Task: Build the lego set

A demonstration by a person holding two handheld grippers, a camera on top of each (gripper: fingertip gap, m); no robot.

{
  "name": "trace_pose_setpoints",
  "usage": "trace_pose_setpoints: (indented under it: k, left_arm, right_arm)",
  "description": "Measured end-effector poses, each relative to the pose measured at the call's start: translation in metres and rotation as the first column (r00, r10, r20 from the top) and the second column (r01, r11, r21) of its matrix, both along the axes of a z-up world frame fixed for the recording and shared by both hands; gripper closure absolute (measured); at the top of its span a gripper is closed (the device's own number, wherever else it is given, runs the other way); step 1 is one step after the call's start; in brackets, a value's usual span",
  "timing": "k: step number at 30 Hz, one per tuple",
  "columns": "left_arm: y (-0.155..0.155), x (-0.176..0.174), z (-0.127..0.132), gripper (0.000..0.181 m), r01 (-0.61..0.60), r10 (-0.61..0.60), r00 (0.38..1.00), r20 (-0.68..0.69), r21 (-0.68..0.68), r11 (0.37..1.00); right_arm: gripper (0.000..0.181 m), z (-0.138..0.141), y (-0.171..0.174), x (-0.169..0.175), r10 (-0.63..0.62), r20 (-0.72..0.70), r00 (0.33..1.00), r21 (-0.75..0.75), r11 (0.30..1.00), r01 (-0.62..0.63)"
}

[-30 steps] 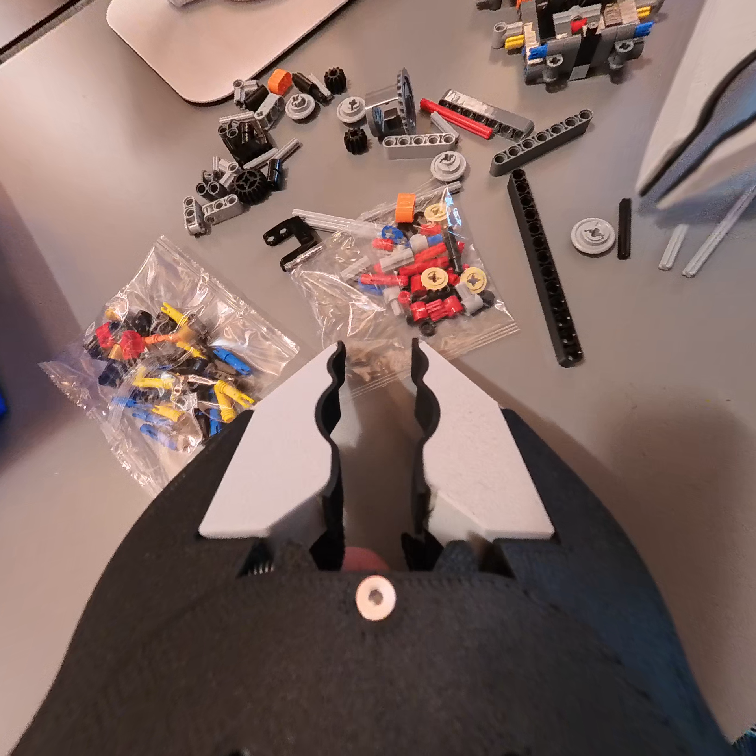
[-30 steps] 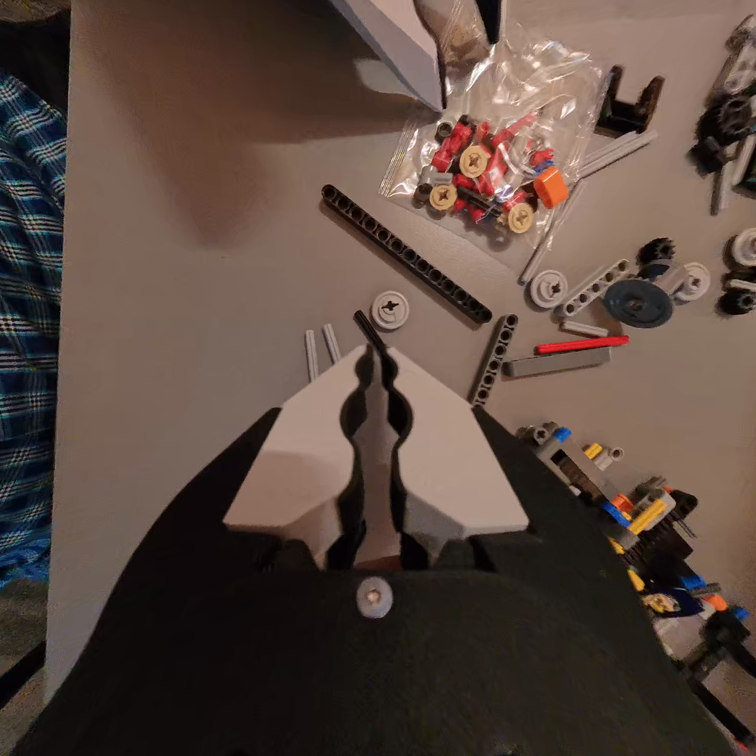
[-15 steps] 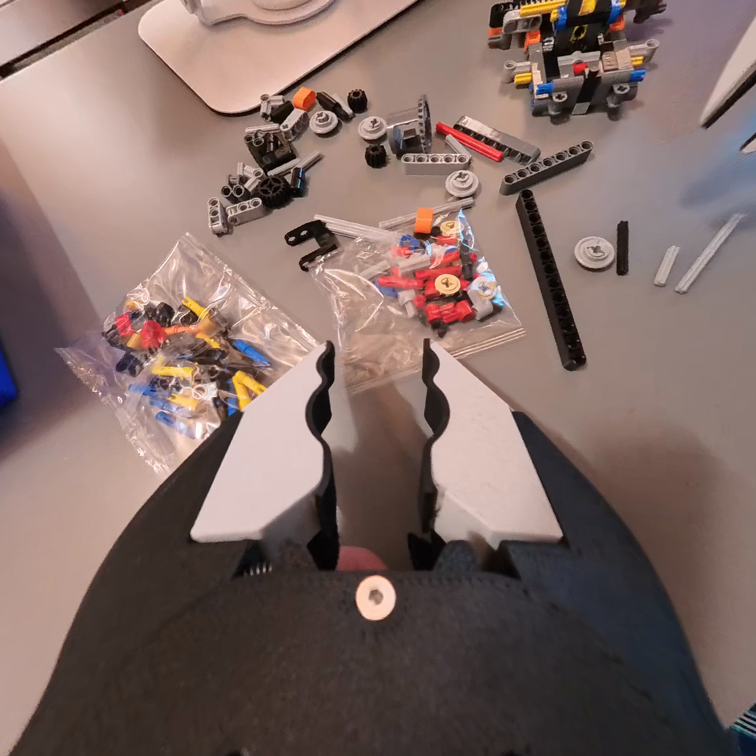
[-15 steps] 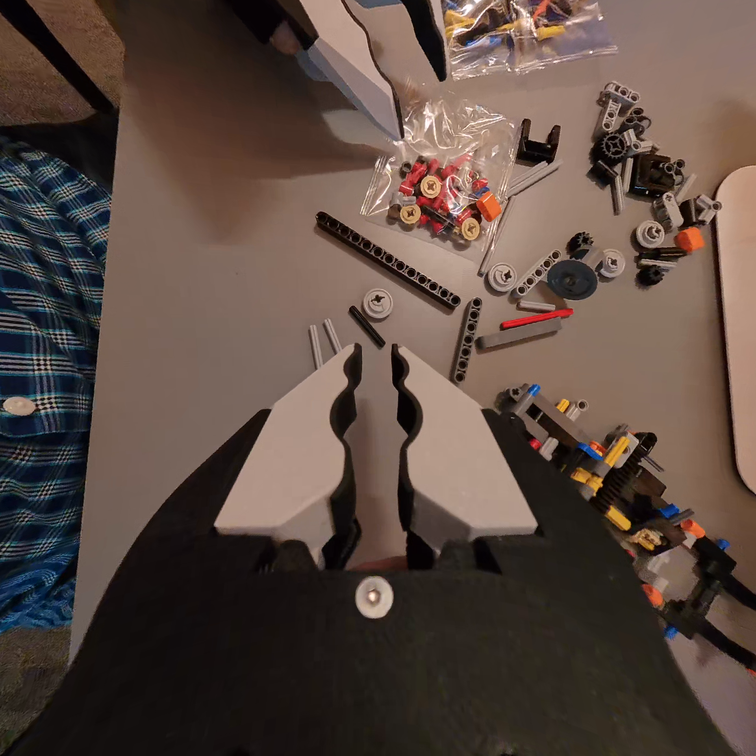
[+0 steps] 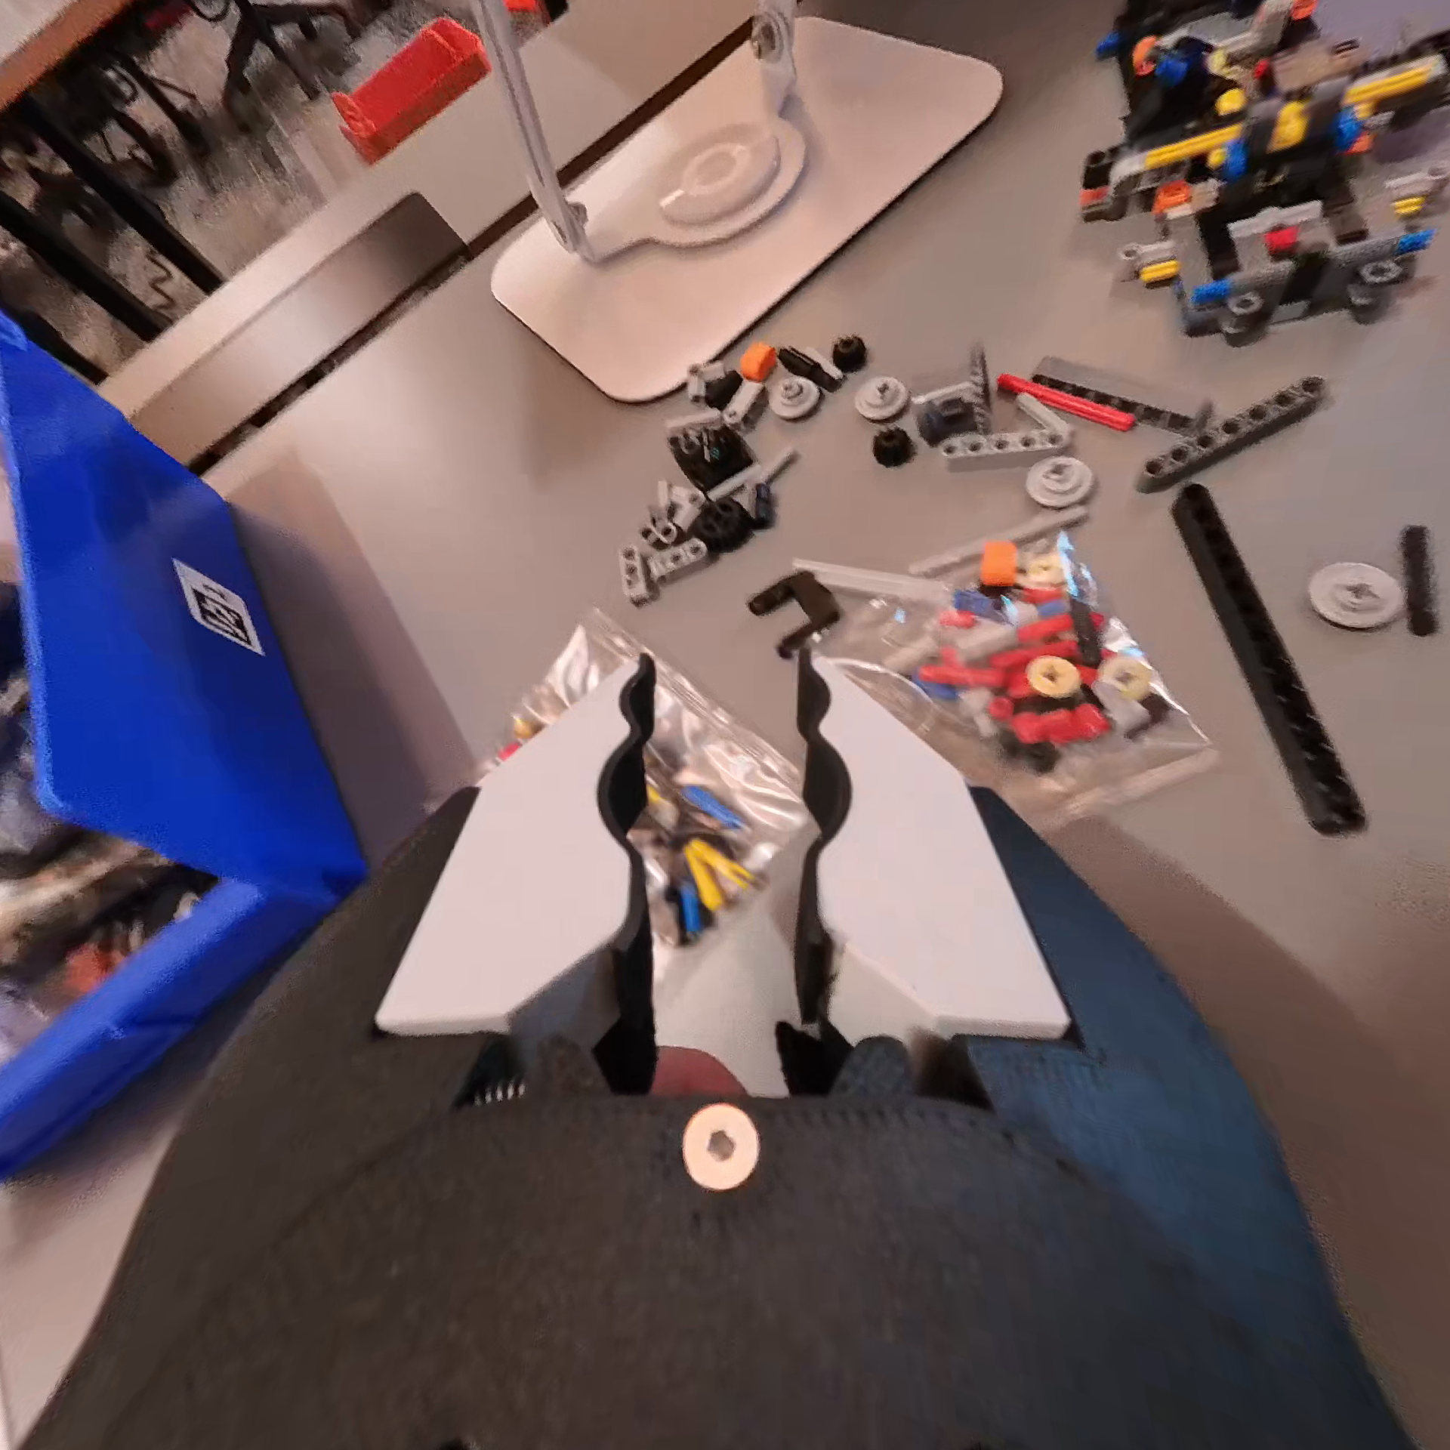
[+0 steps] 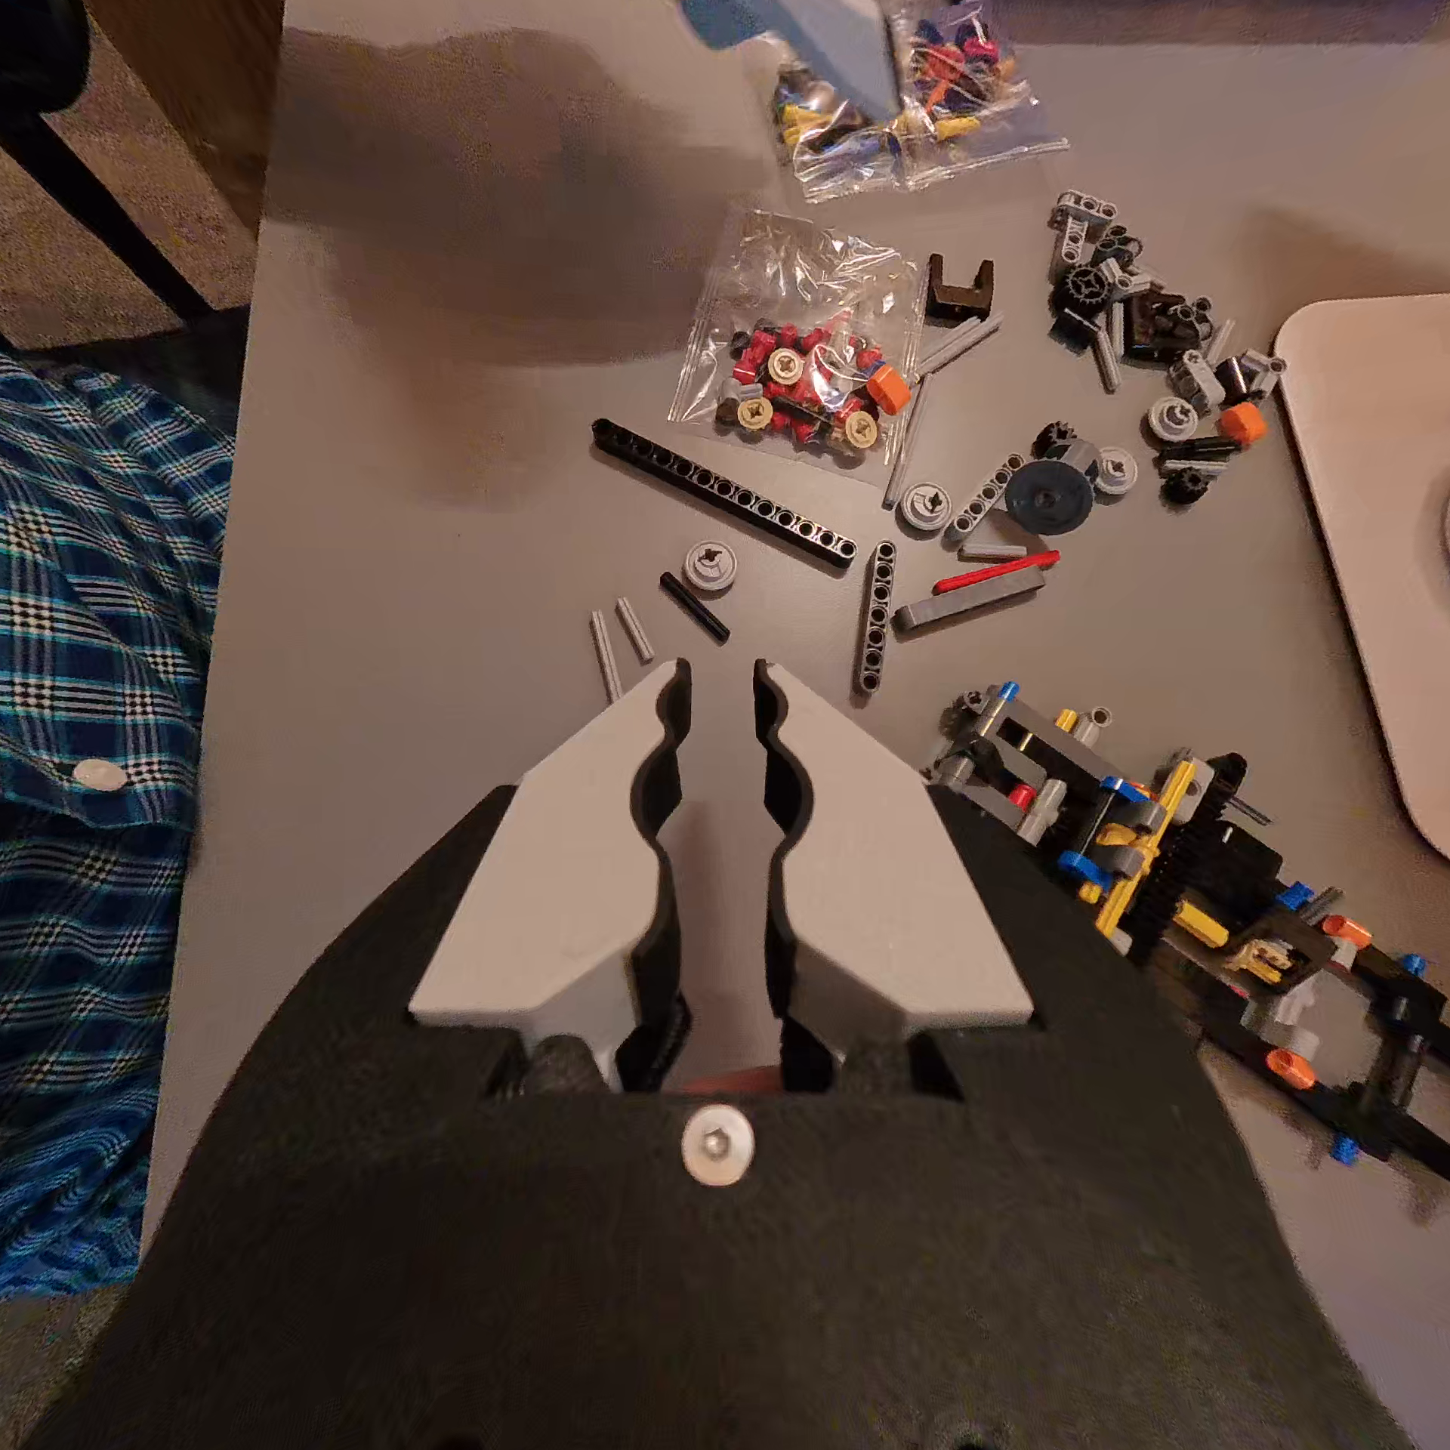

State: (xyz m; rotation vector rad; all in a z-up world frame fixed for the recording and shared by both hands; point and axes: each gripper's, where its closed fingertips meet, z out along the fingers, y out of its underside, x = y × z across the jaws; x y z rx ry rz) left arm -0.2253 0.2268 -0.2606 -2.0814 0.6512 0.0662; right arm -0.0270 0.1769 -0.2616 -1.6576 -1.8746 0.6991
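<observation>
My left gripper (image 5: 722, 667) is open and empty, held above a clear bag of yellow, blue and black pieces (image 5: 706, 832). A second clear bag of red pins and tan discs (image 5: 1036, 683) lies to its right; it also shows in the right wrist view (image 6: 800, 377). My right gripper (image 6: 722, 667) is open and empty above bare table, just short of a short black axle (image 6: 694, 606) and two grey axles (image 6: 620, 639). The part-built model (image 6: 1138, 847) lies to its right, and shows far right in the left wrist view (image 5: 1271, 180). A long black beam (image 6: 722, 493) lies ahead.
A blue bin (image 5: 141, 706) stands at the left. A white stand base (image 5: 745, 180) sits at the back. Loose grey and black gears, beams and pins (image 5: 753, 455) are scattered between. A person's plaid sleeve (image 6: 86, 667) is beyond the table's left edge.
The left gripper opened wider and swung left from the red-pin bag to over the yellow-blue bag. The right gripper opened, let go of the black axle and pulled back from it.
</observation>
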Motion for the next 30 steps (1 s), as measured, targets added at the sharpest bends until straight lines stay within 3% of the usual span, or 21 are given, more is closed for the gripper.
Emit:
trace_pose_setpoints:
  k: [1, 5, 9, 24, 30]
  left_arm:
    - [0.009, -0.002, 0.003, 0.148, 0.006, -0.006, 1.0, -0.017, 0.004, 1.0]
    - [0.047, -0.011, 0.002, 0.151, 0.036, -0.037, 0.995, -0.087, -0.017, 0.999]
    - [0.068, -0.015, -0.017, 0.153, 0.076, -0.093, 0.984, -0.153, -0.11, 0.991]
    - [0.097, 0.001, -0.038, 0.16, 0.192, -0.223, 0.964, -0.147, -0.201, 0.961]
    - [0.096, -0.01, -0.051, 0.169, 0.179, -0.227, 0.957, -0.183, -0.25, 0.952]
  right_arm:
    - [0.168, 0.0, 0.0, 0.001, -0.003, -0.007, 1.0, -0.001, 1.0, 0.003]
    - [0.168, 0.0, -0.002, 0.004, -0.002, -0.029, 1.0, -0.013, 1.0, 0.002]
    - [0.168, 0.0, -0.005, 0.006, 0.003, -0.046, 0.999, -0.026, 1.0, -0.004]
    - [0.168, 0.001, -0.005, 0.004, 0.01, -0.095, 0.995, -0.072, 0.997, -0.017]
    - [0.168, -0.002, -0.003, 0.007, 0.009, -0.093, 0.996, -0.084, 0.996, -0.017]
